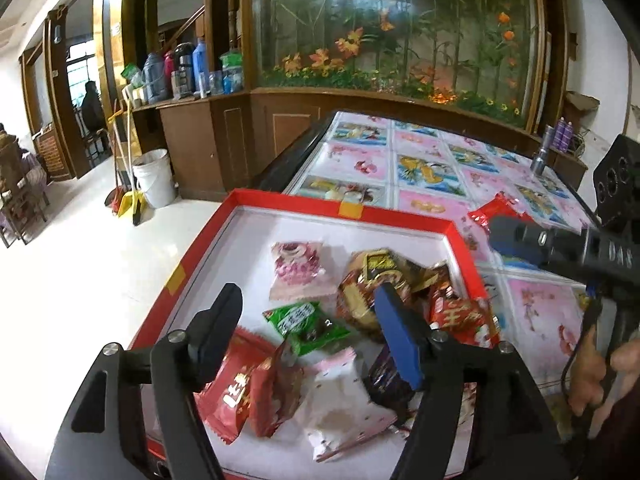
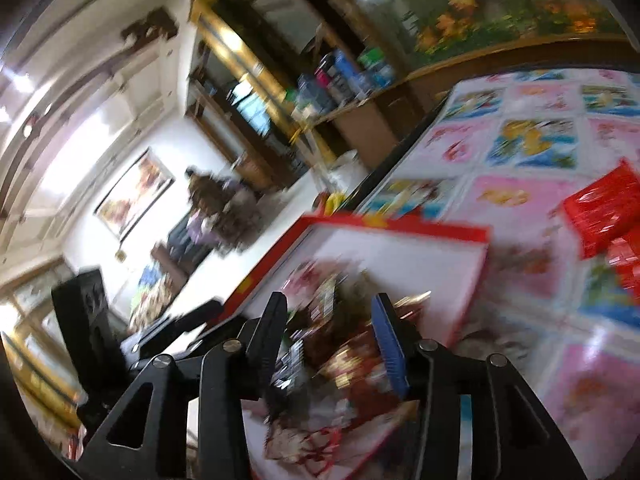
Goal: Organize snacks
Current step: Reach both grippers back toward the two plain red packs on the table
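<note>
Fingers of your left gripper (image 1: 308, 332) stand apart over the near end of the red-rimmed tray (image 1: 404, 219), with nothing pressed between them; loose packets lie below the gap. Directly beneath and nearest to you lie a white packet with pink trim (image 1: 340, 404), a red packet with white lettering (image 1: 236, 392) and a second red packet (image 1: 276, 388) tilted against it, all touching or overlapping. Just beyond sits a green packet (image 1: 306, 324), flat on the white tray floor. To its right, partly behind the blue-padded finger, is a heap of gold-and-brown packets (image 1: 372, 280), with a red packet bearing white print (image 1: 464, 316) against the tray's right wall. A pink packet with a bear face (image 1: 298, 268) lies alone nearer the middle of the tray, apart from the heap. Your right gripper (image 2: 328, 324) also shows its fingers parted with no packet clamped; that view is badly blurred, but the heap in the tray lies below the gap. Beyond the tray, on the picture-patterned tablecloth (image 1: 424, 152), a further red packet (image 1: 494, 210) lies outside the tray's far right corner, and the right wrist view shows red packets (image 2: 604, 212) on the cloth well to the right. Farther off stand a white bucket (image 1: 154, 178) on the floor and a glass case of artificial flowers (image 1: 400, 28).
</note>
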Demonstrator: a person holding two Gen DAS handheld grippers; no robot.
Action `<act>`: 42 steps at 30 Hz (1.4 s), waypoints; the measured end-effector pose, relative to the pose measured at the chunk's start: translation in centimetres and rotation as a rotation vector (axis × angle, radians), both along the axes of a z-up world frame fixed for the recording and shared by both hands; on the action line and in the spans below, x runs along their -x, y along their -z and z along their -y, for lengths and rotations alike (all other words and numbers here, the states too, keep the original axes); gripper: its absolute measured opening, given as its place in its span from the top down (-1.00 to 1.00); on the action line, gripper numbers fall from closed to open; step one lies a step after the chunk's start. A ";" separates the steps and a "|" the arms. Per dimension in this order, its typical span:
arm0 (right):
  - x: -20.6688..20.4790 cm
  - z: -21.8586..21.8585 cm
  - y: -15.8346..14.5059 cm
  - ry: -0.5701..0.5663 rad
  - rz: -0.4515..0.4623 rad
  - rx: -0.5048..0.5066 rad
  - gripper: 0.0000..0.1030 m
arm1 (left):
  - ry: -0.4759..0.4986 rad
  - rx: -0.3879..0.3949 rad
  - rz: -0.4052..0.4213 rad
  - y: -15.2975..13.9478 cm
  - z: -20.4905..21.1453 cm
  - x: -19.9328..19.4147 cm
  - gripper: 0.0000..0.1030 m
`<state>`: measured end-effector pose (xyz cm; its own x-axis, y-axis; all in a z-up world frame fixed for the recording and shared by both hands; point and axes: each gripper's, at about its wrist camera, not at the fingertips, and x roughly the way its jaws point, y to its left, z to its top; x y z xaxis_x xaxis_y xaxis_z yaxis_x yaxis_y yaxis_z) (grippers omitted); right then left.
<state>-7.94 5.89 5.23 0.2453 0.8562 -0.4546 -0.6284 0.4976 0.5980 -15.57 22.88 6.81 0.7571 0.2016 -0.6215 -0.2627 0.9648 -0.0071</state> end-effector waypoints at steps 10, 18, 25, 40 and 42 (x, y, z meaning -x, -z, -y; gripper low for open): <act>-7.4 15.7 -0.6 0.405 -0.070 -0.090 -0.19 | 0.208 -0.026 0.013 -3.2 7.2 -6.1 -0.55; -10.2 21.0 1.5 0.567 -0.208 -0.136 -0.21 | 0.215 -0.043 -0.044 -3.0 12.4 -14.2 -0.55; -10.5 20.8 1.6 0.580 -0.221 -0.136 -0.22 | 0.074 -0.001 -0.101 -0.1 14.3 -22.3 -0.55; -11.5 21.4 3.8 0.589 -0.351 -0.191 -0.21 | 0.082 0.126 -0.253 6.2 16.9 -27.9 -0.57; -11.7 21.3 4.1 0.592 -0.361 -0.178 -0.21 | 0.139 0.087 -0.263 6.2 18.2 -27.3 -0.58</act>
